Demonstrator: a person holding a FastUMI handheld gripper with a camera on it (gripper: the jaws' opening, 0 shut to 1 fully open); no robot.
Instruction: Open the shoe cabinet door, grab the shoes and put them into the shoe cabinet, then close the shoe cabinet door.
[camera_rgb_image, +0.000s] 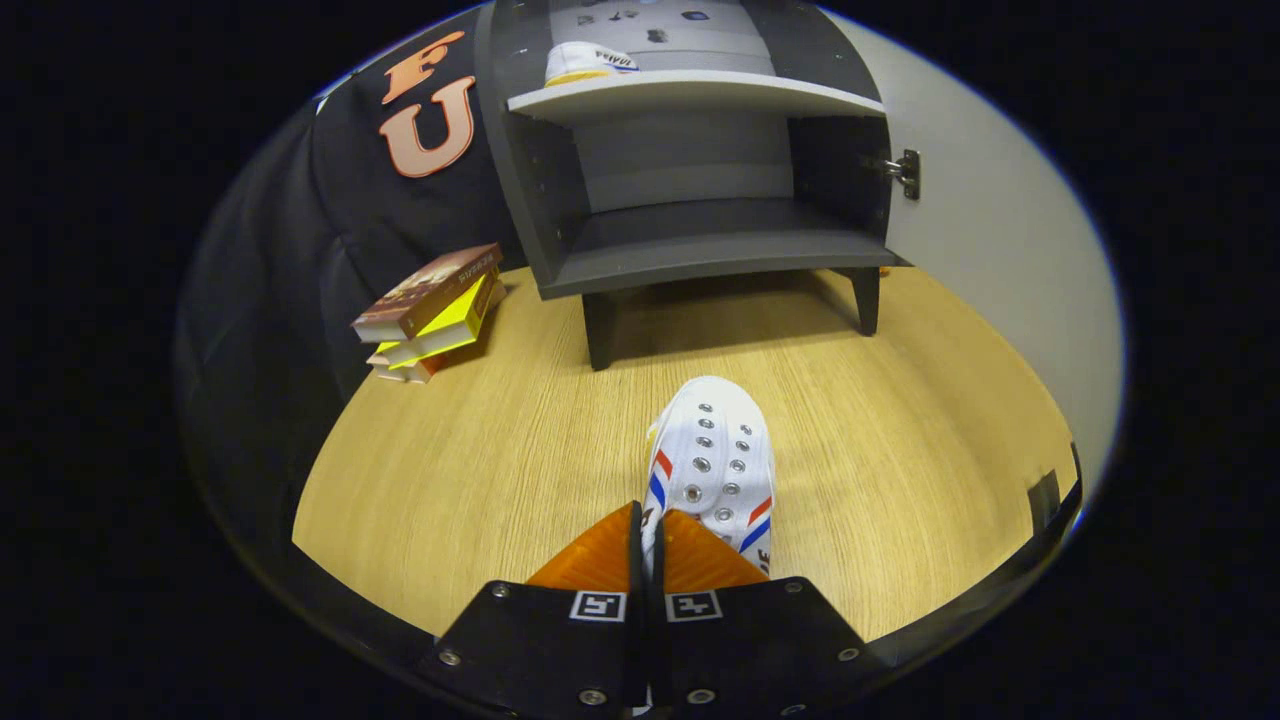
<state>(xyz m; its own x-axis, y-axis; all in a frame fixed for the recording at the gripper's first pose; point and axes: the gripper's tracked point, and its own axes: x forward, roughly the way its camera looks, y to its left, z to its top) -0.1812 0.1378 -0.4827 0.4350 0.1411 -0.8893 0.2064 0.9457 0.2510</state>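
Nearest the camera, at the bottom centre of the frame, the gripper (651, 525) has its two fingers drawn close together, pinching the edge of a white shoe (712, 462) between them. Both fingers press on the rim at the shoe's rear left side, so the claw stands narrow and holds the shoe. The shoe stretches away from the fingertips toward the middle of the frame, toe pointing at the cabinet, with two rows of metal eyelets on top and red and blue stripes along its sides. Whether its sole rests on the wooden floor (480, 450) or is lifted just off it cannot be told.

Beyond the shoe, in the upper centre, the grey shoe cabinet (700, 240) stands on dark legs. Its door (1000, 260) is swung open to the right, a metal hinge (905, 172) showing at the edge. The lower compartment holds nothing. On the upper shelf (690, 95) a second white shoe (588, 62) sits toward the left.

At the left of the frame, beside the cabinet's foot, a small stack of books (432, 312) lies on the floor against the black cloth wall.
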